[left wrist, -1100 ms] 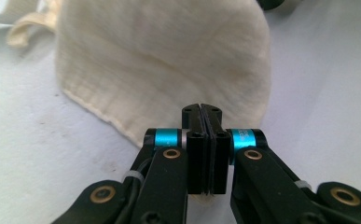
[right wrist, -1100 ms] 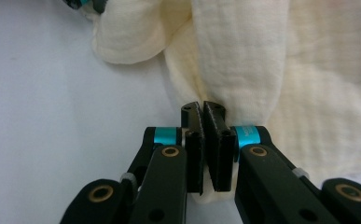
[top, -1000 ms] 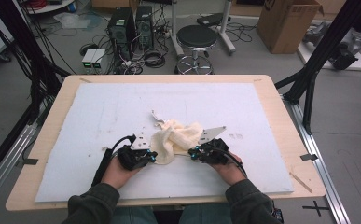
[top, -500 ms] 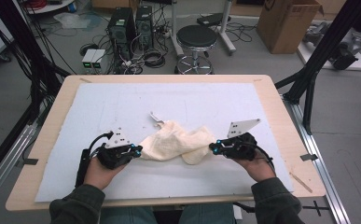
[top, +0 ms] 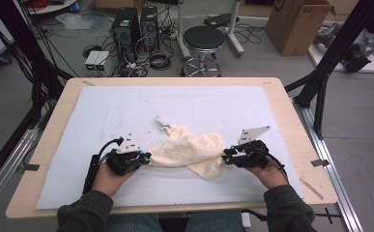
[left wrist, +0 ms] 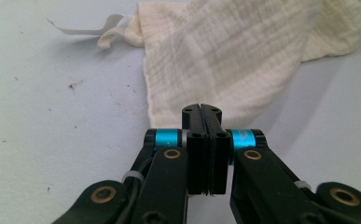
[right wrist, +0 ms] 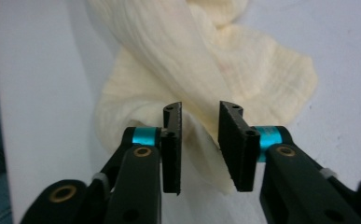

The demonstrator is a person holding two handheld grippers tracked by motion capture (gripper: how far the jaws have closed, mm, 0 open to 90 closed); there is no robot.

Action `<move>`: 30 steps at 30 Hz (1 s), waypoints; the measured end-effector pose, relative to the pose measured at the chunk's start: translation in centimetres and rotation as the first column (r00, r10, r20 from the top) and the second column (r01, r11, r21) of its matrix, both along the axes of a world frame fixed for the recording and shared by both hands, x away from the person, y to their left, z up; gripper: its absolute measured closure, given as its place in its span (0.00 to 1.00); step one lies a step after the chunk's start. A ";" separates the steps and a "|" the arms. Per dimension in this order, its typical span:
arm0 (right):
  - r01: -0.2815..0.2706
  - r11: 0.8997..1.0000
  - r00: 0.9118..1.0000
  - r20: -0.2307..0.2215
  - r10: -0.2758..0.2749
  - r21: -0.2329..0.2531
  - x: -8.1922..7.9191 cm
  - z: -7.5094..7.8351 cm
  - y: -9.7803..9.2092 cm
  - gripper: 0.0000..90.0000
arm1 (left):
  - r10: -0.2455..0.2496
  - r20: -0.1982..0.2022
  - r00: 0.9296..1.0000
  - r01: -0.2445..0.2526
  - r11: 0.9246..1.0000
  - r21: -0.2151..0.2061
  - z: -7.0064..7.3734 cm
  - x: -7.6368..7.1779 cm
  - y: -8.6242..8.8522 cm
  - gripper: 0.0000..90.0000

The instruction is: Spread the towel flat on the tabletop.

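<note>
The left gripper (top: 146, 159) lies low over the near left part of the table, held in the person's left hand (top: 108, 175). In the left gripper view its two black jaws are pressed flat together, with the near edge of a cream cloth (left wrist: 225, 60) pinched between them. From that pinch the cloth fans out away from the jaws, its crinkled weave lying flat on the pale sheet.

The right gripper (top: 226, 159) sits at the near right, held in the person's right hand (top: 266, 175), with a grey three-cornered plate standing above it. In the right gripper view its jaws stand apart with a clear gap between them. A thick twisted fold of the cloth (right wrist: 201, 70) runs into that gap and bunches up beyond it; whether the jaws touch the fabric cannot be told.

From the high view, the cloth (top: 187, 150) stretches between the two grippers across the near middle of the table. Its left end is pulled to a narrow point at the left gripper. Its right end hangs in a loose corner just beside the right gripper. A small white tag (top: 161, 122) trails from its far edge.

The cloth rests on a pale blue sheet (top: 126, 106) that covers most of a light wooden table (top: 291, 121). Beyond the table, on the floor, stand a black round stool (top: 204, 38), computer towers (top: 136, 26) and a cardboard box (top: 295, 21).
</note>
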State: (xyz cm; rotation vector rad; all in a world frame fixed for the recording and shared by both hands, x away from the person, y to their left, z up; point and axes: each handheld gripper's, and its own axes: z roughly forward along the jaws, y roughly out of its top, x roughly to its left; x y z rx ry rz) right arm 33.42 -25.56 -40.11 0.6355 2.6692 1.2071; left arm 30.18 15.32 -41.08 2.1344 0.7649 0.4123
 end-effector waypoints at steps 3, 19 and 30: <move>-0.023 0.999 0.999 0.038 0.021 0.048 -0.8 1.2 -0.1 0.71 | 0.024 0.000 1.000 -0.024 1.000 -0.008 0.0 0.5 -0.1 0.98; -0.181 0.980 0.982 -0.060 0.177 -0.079 -2.1 -3.1 5.4 0.76 | 0.052 -0.002 0.999 -0.052 0.999 -0.009 -0.3 1.4 0.0 0.98; -0.204 0.978 0.976 -0.089 0.200 -0.045 -1.8 -2.9 5.1 0.98 | 0.033 0.024 0.999 -0.033 0.999 -0.011 0.6 0.3 0.6 0.98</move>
